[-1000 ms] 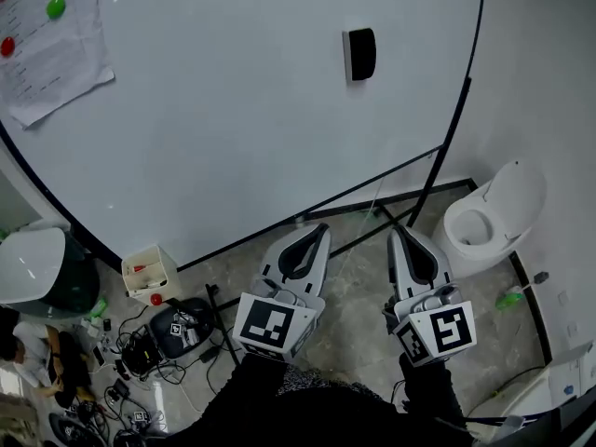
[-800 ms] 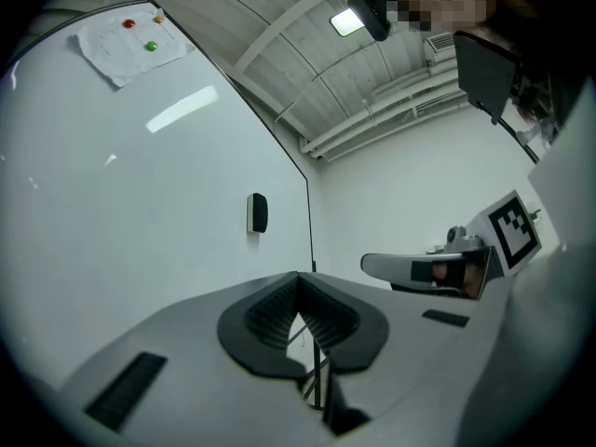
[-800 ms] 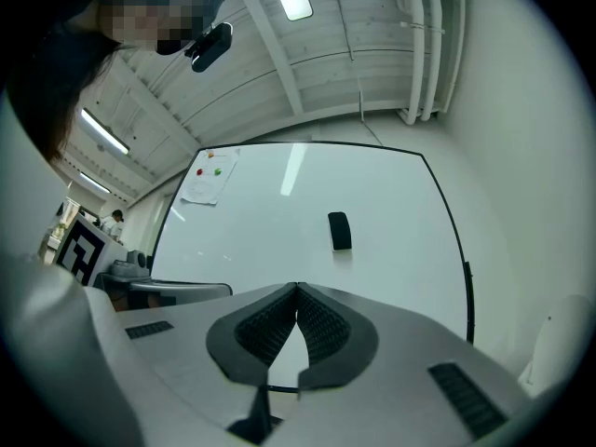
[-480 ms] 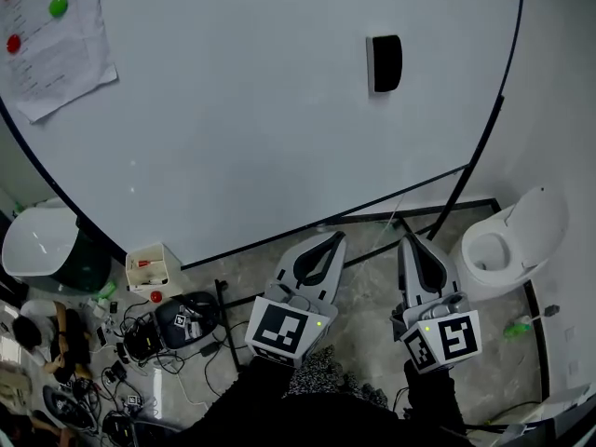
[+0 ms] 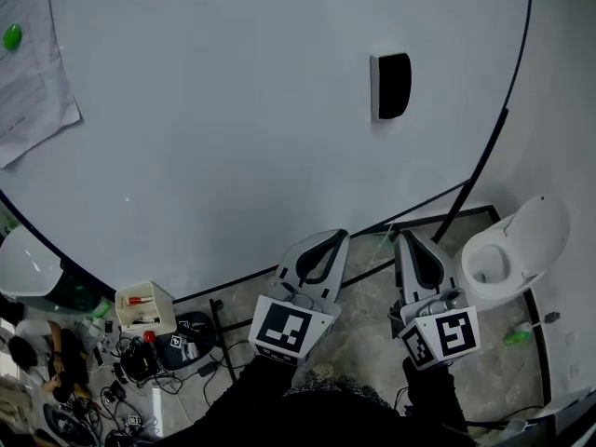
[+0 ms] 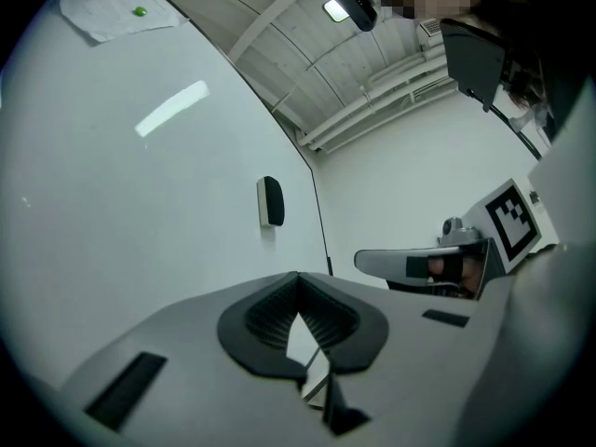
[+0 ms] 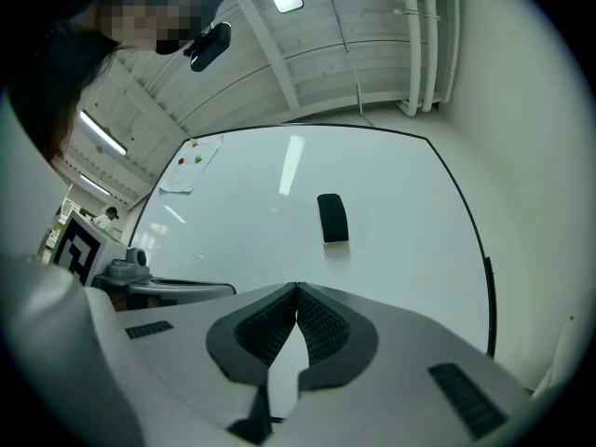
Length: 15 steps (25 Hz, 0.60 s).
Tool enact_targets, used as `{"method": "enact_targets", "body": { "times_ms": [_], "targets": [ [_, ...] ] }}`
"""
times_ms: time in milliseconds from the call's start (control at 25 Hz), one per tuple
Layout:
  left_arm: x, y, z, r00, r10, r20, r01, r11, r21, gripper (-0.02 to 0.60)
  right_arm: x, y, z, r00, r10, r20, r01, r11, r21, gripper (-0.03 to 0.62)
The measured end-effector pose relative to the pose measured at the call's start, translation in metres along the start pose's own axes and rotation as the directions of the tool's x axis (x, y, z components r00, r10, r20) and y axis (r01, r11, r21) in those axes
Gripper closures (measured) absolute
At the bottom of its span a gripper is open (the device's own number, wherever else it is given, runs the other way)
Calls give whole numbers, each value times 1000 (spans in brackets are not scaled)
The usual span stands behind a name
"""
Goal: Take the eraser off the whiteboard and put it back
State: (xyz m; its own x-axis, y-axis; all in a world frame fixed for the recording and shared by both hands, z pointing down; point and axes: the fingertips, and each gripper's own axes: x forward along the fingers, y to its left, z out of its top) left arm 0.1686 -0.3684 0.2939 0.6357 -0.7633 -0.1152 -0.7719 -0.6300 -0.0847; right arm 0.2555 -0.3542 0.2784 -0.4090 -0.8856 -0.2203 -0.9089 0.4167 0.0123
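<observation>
Black rectangular eraser with a white backing (image 5: pixel 391 86) is seen stuck upright on the large white whiteboard with a thin black frame (image 5: pixel 233 147), upper right of centre in the head view, untouched by either tool. Left gripper (image 5: pixel 333 237) and right gripper (image 5: pixel 403 238) are held side by side at the lower centre of the frame, well below the eraser and apart from the board. In the left gripper view the ribbed black pads are pressed together at the tips, nothing clamped between them; the eraser is seen above them, centre frame. In the right gripper view the pads are likewise clenched on nothing, with the eraser straight ahead above the tips. A white paper sheet (image 5: pixel 33 101) pinned by a green round magnet (image 5: pixel 11 36) is at upper left. A white lidded bin (image 5: pixel 510 254) is at right, a tangle of dark cables (image 5: pixel 140 366) at lower left.
</observation>
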Motion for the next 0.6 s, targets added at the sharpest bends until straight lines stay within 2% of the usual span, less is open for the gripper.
{"method": "enact_targets", "body": {
  "times_ms": [360, 600],
  "targets": [
    [33, 34, -1, 1000, -13, 16, 13, 1000, -3, 575, 45, -16, -1, 999, -21, 32, 22, 1000, -7, 585],
    [46, 41, -2, 1000, -8, 15, 8, 1000, -10, 575, 57, -22, 0, 999, 5, 40, -4, 1000, -17, 585]
  ]
}}
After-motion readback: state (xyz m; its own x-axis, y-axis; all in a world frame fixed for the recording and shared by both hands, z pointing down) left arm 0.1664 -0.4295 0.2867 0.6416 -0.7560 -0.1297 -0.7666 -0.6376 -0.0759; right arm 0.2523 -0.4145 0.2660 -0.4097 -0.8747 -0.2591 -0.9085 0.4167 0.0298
